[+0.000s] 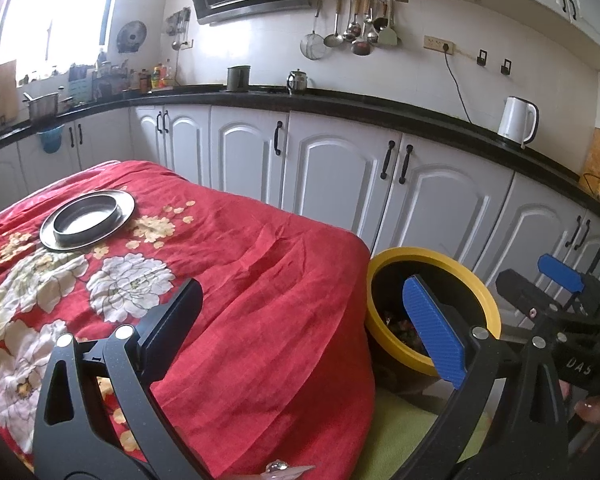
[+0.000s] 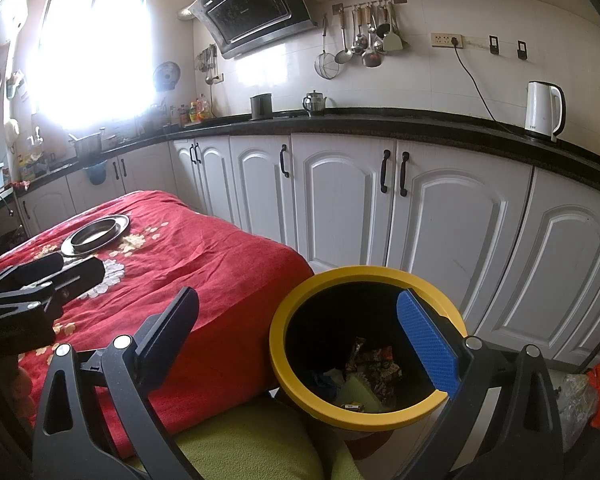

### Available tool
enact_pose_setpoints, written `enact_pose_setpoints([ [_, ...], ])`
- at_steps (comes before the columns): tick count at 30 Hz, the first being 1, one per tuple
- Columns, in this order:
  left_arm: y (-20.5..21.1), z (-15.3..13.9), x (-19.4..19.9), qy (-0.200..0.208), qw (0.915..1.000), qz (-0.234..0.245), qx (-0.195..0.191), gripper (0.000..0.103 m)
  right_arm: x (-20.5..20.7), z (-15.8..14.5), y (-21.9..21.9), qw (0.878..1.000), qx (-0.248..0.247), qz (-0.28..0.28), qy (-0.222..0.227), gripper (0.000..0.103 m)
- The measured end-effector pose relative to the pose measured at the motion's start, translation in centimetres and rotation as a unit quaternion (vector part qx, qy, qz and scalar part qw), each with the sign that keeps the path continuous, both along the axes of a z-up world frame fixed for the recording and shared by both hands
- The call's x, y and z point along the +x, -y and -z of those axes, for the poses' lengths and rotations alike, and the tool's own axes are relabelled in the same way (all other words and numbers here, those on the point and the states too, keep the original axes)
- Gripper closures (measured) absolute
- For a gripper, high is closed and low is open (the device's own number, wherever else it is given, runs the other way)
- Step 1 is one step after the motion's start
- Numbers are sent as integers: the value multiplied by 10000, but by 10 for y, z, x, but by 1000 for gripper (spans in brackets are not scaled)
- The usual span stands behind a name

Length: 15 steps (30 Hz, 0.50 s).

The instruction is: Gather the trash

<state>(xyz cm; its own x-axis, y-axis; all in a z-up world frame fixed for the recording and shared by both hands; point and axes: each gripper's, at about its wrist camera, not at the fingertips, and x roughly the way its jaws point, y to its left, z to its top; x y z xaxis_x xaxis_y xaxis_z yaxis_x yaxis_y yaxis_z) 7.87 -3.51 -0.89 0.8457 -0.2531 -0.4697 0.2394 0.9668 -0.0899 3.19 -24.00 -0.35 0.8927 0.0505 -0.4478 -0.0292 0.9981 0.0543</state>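
A black bin with a yellow rim [image 2: 277,344] stands on the floor by the table's near right corner. Crumpled wrappers and other trash [image 2: 374,368] lie in its bottom. My right gripper [image 2: 296,336] hangs open and empty over the bin's left rim, with its blue pad [image 2: 426,340] above the bin's mouth. My left gripper [image 1: 304,320] is open too, empty, above the red floral tablecloth [image 1: 260,260] at the table's edge. The bin [image 1: 420,254] sits just right of it. Beyond the bin, at the far right of the left wrist view, shows the right gripper [image 1: 536,276].
A steel plate with a bowl on it [image 1: 88,220] rests on the far left of the table. A green cushion [image 2: 252,440] lies below the grippers. White cabinets [image 2: 340,208] under a black counter run behind. A plastic bag [image 2: 580,392] sits on the floor at right.
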Motion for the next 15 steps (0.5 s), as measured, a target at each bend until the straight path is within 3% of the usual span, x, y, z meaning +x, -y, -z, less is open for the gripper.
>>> enact_pose_setpoints([
  [9,-10,-3,-6,5,10000,-78,-47,11,4,-7,-3,10000,-63,-69,25,6],
  [13,-64,-1,-7,-417,9964,-695,-242,11,15,-17,-17,9993,-18,-377,28,6],
  [15,-118,2,-14,-598,9879,-1402,-269,11,26,-24,-39,9973,-11,-740,-2,6],
])
